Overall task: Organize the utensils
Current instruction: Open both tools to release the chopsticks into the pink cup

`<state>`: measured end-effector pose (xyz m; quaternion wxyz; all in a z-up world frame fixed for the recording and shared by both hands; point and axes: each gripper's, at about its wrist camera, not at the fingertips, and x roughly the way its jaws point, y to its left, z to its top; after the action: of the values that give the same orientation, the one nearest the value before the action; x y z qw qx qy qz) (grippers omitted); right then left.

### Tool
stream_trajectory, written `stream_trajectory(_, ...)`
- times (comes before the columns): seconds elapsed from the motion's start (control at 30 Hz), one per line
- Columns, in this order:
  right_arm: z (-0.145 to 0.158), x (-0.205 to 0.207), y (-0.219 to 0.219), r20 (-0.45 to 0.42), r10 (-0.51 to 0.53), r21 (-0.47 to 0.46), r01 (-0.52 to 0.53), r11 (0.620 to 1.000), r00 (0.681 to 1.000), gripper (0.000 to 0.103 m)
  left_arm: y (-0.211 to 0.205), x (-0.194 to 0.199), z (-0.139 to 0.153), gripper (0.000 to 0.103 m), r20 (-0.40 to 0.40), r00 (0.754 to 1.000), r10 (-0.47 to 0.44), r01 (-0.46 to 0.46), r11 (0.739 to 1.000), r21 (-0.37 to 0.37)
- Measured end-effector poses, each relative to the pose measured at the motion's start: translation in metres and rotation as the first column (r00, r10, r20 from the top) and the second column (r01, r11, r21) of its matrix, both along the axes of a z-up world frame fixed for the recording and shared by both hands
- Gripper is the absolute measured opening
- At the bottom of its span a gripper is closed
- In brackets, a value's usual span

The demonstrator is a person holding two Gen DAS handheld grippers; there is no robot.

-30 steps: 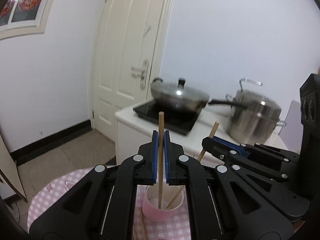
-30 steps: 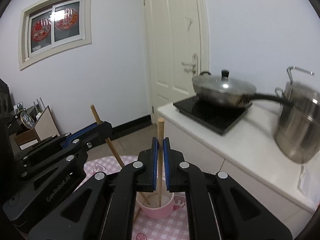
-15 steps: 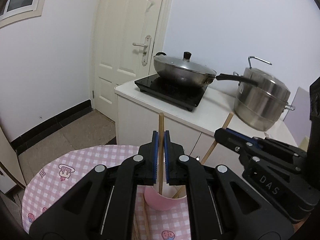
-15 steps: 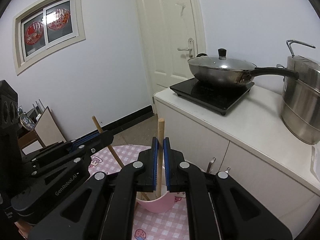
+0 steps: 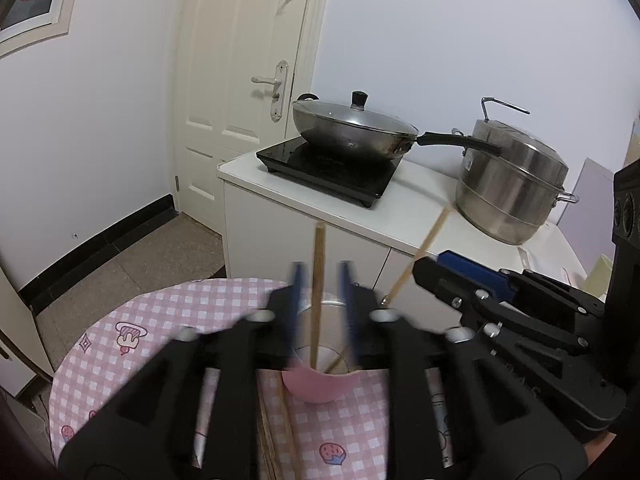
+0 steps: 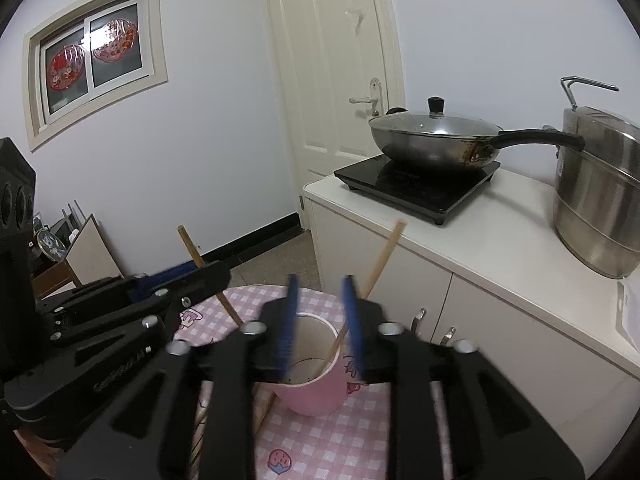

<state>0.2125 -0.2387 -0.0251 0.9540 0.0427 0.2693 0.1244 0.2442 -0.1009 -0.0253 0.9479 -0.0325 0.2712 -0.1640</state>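
Observation:
A pink cup [image 5: 316, 386] stands on the pink checked tablecloth [image 5: 160, 320]; it also shows in the right wrist view [image 6: 316, 394]. Two wooden chopsticks stand in the cup. One chopstick [image 5: 318, 280] is upright between the open pads of my left gripper [image 5: 322, 316]. The other chopstick [image 6: 380, 260] leans right, beside the open pads of my right gripper [image 6: 322, 324]. Both grippers hover just above the cup, blurred by motion. The right gripper [image 5: 460, 276] appears at the right of the left wrist view. The left gripper [image 6: 172, 280] appears at the left of the right wrist view.
More wooden chopsticks [image 5: 280, 424] lie on the cloth in front of the cup. A white counter [image 5: 400, 208] behind the table carries an induction hob with a lidded wok [image 5: 352, 132] and a steel steamer pot [image 5: 512, 188]. A door [image 5: 240, 80] is at the back.
Both grippers have opened and let go of their chopsticks, which now stand in the pink cup. Both cameras have tilted down toward the table.

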Motion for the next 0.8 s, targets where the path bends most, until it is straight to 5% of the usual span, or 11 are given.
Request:
stream_trajectory(0.1,0.0,-0.004,-0.003,0.001,-0.007,0.003,0.007,1.0,1.0,0.029,0.006,-0.007,0.004,0.048,0.02,1.0,0.016,-0.016,1.0,-0.011)
stream_trajectory(0.8,0.003,-0.088,0.02,0.122,-0.034,-0.075,0.043,0.996,0.992,0.056,0.048,-0.1,0.009,0.065,0.123,0.987,0.106,-0.116,0.99,0.078)
